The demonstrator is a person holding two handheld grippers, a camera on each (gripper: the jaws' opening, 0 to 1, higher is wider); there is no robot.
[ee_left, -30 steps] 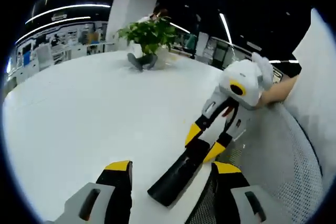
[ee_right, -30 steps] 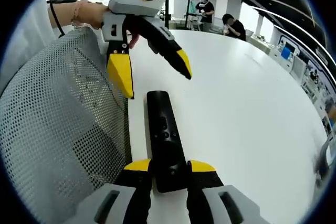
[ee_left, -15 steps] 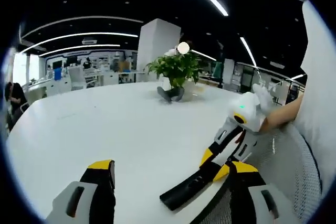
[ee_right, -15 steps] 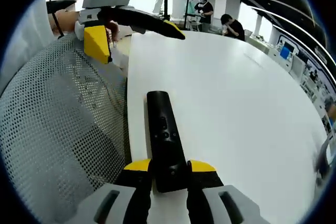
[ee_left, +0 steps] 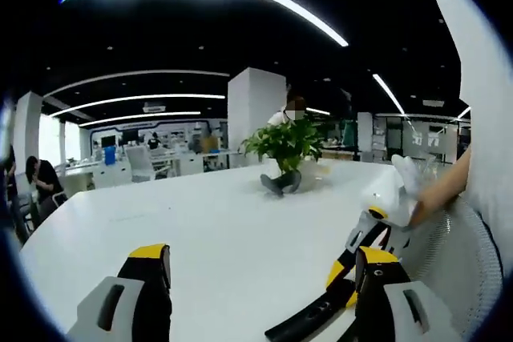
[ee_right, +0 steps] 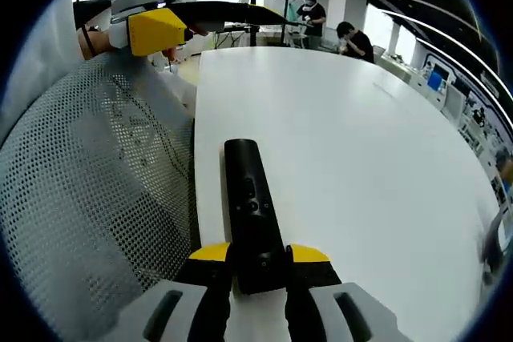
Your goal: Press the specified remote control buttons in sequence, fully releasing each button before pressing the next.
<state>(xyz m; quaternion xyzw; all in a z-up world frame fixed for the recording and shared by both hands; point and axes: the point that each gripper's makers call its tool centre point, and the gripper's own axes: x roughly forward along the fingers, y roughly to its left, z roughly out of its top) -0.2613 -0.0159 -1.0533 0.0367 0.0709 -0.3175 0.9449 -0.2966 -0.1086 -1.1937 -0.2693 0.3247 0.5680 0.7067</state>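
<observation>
A black remote control (ee_right: 250,202) lies lengthwise on the white table (ee_right: 361,158), close to its edge. My right gripper (ee_right: 259,255) is shut on the remote's near end, one yellow-tipped jaw on each side. My left gripper (ee_right: 216,22) hangs high above the table's far-left edge, well clear of the remote, jaws spread open. In the left gripper view, that gripper (ee_left: 263,266) is open with bare table between the jaws. The remote (ee_left: 311,323) shows low at the right, with the right gripper (ee_left: 343,284) clamped on it.
A grey mesh chair back (ee_right: 88,198) runs along the table's left edge beside the remote. A potted plant (ee_left: 287,146) stands far across the table. People sit at desks (ee_right: 357,38) beyond it. A hand and sleeve (ee_left: 449,182) hold the right gripper.
My left gripper has lifted up and back from just above the remote's far end, staying open. The right gripper and the remote have not moved.
</observation>
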